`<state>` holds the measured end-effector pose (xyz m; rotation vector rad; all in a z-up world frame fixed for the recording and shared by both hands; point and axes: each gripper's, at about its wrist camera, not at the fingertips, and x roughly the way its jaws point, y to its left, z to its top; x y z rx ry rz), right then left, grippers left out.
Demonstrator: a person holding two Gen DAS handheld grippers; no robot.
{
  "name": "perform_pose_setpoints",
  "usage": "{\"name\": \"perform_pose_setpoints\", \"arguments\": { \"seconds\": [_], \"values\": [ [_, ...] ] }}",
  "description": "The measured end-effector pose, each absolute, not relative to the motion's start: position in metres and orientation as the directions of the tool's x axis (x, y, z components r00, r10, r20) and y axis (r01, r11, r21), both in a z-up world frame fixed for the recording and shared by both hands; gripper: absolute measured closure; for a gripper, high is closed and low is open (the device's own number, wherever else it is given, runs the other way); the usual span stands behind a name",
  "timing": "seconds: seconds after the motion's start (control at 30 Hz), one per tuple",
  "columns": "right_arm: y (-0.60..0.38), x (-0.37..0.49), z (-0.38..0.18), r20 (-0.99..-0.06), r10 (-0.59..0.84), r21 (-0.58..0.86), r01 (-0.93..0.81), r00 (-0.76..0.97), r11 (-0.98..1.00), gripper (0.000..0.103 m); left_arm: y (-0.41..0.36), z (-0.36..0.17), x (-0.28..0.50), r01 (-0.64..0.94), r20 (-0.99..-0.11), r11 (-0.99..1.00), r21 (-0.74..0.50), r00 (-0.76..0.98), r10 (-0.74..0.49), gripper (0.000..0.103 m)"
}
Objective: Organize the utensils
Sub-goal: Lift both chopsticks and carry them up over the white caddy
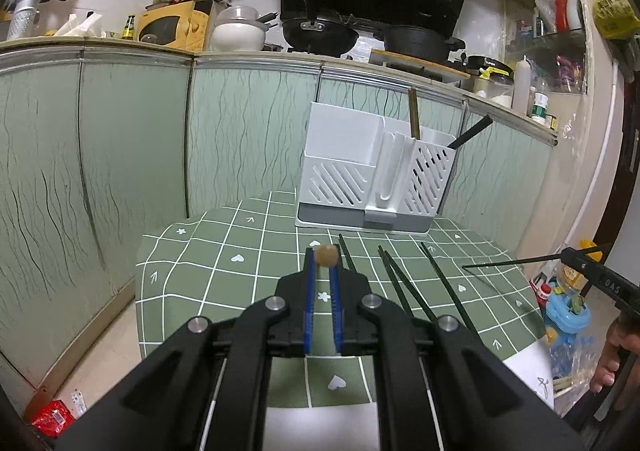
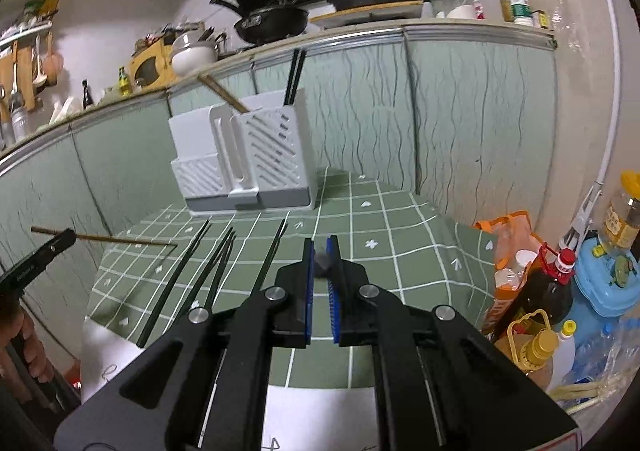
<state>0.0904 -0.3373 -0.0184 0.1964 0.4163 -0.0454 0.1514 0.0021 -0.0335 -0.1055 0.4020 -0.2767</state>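
Observation:
My left gripper [image 1: 325, 257] is shut on a brown wooden chopstick [image 1: 326, 255], seen end-on between the blue pads. From the right wrist view, that left gripper [image 2: 60, 241] holds the brown chopstick [image 2: 120, 239] level above the table's left side. My right gripper [image 2: 322, 251] is shut on a dark chopstick [image 2: 322, 264]. In the left wrist view the right gripper [image 1: 576, 256] holds that dark chopstick [image 1: 512, 261] pointing left. Several dark chopsticks [image 1: 400, 283] [image 2: 216, 271] lie on the green checked tablecloth [image 1: 224, 251]. The white utensil holder [image 1: 372, 175] [image 2: 244, 155] stands at the far edge with a brown stick [image 1: 414, 113] and dark sticks [image 1: 472, 135] in it.
Green cabinet fronts [image 1: 120, 155] and a cluttered counter with a wok [image 1: 320, 33] run behind the table. Bottles [image 2: 540, 291], an orange bag [image 2: 508, 235] and a blue container [image 2: 608, 279] crowd the floor right of the table. A red packet [image 1: 54, 417] lies on the floor at left.

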Motion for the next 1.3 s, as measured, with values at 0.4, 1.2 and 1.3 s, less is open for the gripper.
{"name": "perform_pose_setpoints", "arguments": {
  "seconds": [0.4,1.2,1.3],
  "values": [
    [-0.332,0.11,-0.003,-0.449,0.057,0.146,0.01,0.891,0.989,0.097,0.002,-0.03,0.184,0.253,-0.474,0.951,-0.176,0.825,-0.307,0.097],
    [-0.318,0.141,0.079,-0.444,0.141,0.059,-0.128,0.885,0.99,0.097,-0.029,0.056,0.201,0.412,-0.466,0.907,-0.087,0.788,-0.403,0.097],
    [-0.316,0.144,0.086,-0.445,0.152,0.064,-0.138,0.883,0.988,0.097,-0.033,0.065,0.203,0.42,-0.456,0.904,-0.087,0.79,-0.41,0.097]
  ]
}}
